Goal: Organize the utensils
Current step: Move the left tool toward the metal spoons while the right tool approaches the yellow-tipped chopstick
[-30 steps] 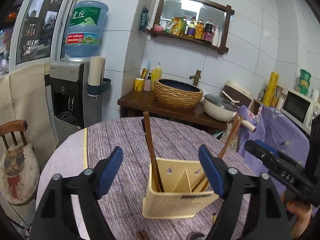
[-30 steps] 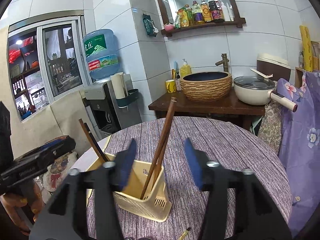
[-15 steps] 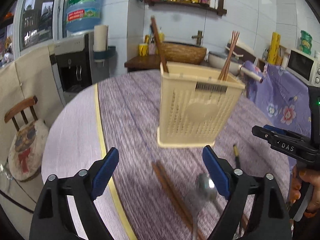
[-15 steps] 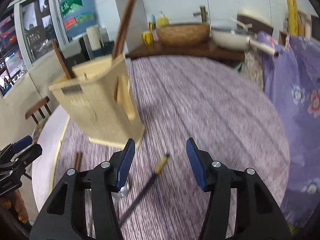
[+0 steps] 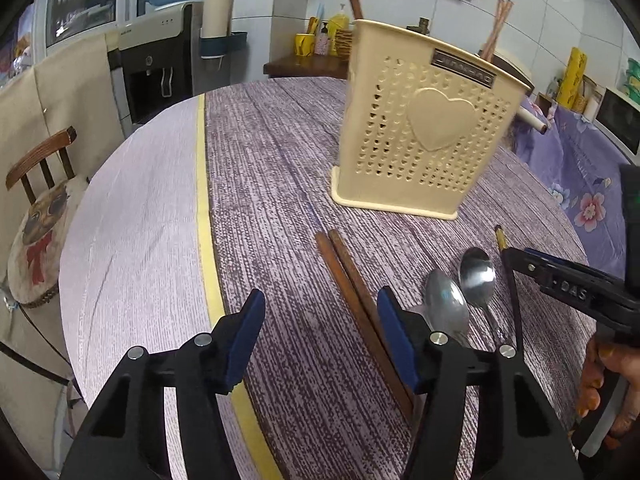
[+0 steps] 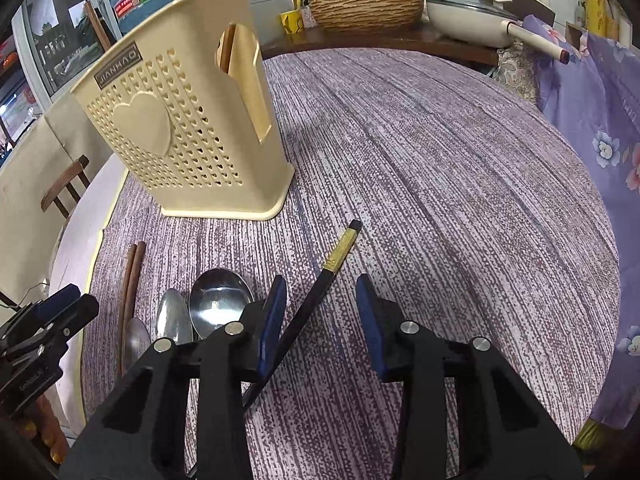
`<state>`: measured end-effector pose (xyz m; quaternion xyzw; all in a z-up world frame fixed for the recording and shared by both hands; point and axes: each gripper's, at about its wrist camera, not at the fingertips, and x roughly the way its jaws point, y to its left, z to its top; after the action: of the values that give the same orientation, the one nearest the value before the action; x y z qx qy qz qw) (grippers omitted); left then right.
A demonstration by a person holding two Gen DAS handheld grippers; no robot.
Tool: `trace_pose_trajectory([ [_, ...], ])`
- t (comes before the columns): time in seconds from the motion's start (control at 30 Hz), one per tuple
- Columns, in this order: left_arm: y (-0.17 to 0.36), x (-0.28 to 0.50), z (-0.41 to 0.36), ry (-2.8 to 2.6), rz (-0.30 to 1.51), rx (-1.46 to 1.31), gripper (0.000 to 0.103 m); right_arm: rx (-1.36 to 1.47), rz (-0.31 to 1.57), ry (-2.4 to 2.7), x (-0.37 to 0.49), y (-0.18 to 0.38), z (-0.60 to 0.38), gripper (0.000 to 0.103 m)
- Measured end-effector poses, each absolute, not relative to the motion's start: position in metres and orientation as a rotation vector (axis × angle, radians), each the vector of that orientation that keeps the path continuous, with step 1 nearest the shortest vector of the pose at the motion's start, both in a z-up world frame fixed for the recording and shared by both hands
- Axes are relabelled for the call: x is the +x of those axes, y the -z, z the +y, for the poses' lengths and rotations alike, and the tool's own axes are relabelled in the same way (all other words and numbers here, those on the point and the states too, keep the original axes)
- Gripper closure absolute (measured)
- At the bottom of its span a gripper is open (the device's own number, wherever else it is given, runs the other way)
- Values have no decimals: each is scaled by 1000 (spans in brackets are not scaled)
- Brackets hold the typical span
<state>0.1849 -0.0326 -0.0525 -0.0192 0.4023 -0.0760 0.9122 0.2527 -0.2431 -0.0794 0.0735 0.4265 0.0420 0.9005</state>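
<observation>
I see cream holder (image 5: 428, 136) upright w/ chopsticks inside. In front, flat: brown chopstick pair (image 5: 356, 304), spoons (image 5: 460, 292), black chopstick (image 6: 320, 292).

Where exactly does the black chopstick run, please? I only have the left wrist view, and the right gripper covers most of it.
Observer: The black chopstick lies flat, gold-banded end toward the holder, shaft passing under the right gripper finger nearer the spoons.
Operator: Is that gripper open?
Observer: Yes, open and gripping nothing.
Operator: How many spoons do you count?
Observer: Three spoons side by side; the smallest lies nearest the brown chopsticks.
</observation>
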Motion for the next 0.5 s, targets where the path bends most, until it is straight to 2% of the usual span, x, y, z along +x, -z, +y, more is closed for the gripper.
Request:
trace_pose_trajectory([
  [0.5,64,161,-79,314,864,119,45,131,895,-71,268,83,-240,85],
])
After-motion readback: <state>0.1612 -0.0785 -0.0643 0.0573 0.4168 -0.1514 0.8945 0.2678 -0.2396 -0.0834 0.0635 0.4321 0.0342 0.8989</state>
